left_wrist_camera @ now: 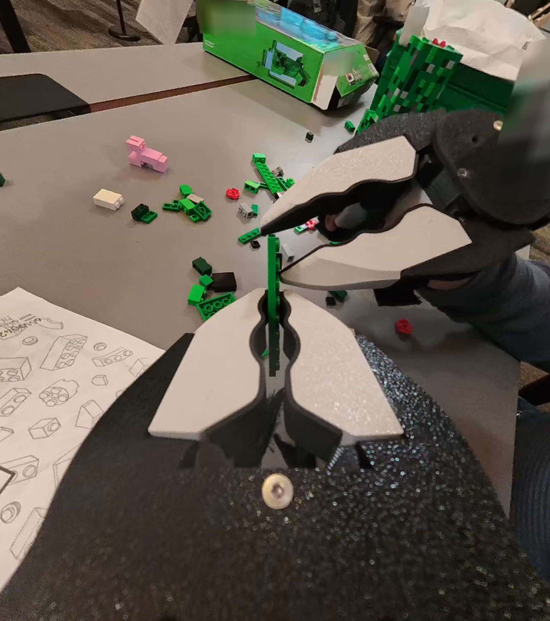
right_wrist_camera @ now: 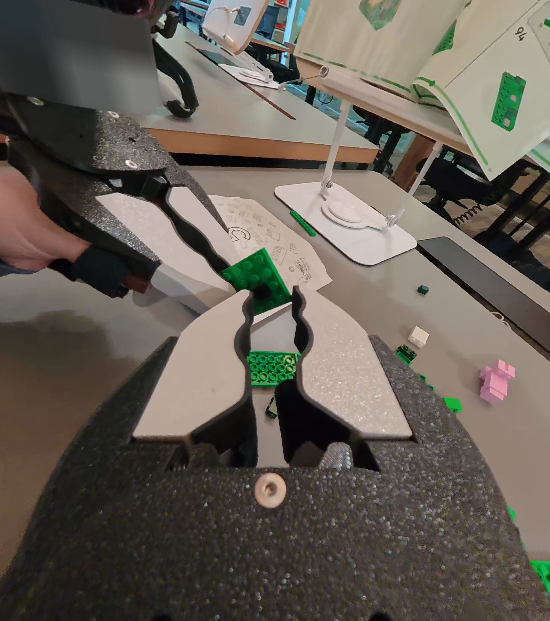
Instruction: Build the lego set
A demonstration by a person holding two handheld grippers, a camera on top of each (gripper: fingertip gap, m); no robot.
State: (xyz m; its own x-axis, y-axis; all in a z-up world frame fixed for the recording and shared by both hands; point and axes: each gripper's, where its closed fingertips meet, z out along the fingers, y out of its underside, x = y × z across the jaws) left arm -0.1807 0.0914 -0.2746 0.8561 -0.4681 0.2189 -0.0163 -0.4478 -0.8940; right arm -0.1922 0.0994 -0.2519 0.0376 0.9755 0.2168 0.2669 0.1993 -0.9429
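My left gripper [left_wrist_camera: 273, 293] is shut on a green plate [left_wrist_camera: 272, 268], which it holds upright and edge-on above the grey table [left_wrist_camera: 98, 255]. In the right wrist view the plate [right_wrist_camera: 250, 268] faces me with its studs, and a small black piece [right_wrist_camera: 263, 293] sits on it. My right gripper [right_wrist_camera: 271, 295] is open, with its fingertips on either side of the plate's end and the black piece between them. It also shows in the left wrist view [left_wrist_camera: 271, 252], coming in from the right. The left gripper [right_wrist_camera: 226, 274] reaches in from the upper left.
Loose green, black, grey and red bricks [left_wrist_camera: 196, 208] are scattered mid-table, with a pink pig [left_wrist_camera: 147, 156] and a white brick [left_wrist_camera: 108, 199]. An upturned green plate [right_wrist_camera: 271, 369] lies below my right fingers. A green box [left_wrist_camera: 287, 64], a built green model [left_wrist_camera: 411, 80], a printed paper bag [left_wrist_camera: 31, 369] and an instruction booklet [right_wrist_camera: 468, 67] on a white stand [right_wrist_camera: 344, 221] surround them. The grippers are tip to tip, or close to it. From either gripper's tips it is about 20 cm to the white brick [left_wrist_camera: 108, 199]. It is also in sight in the right wrist view [right_wrist_camera: 416, 334].
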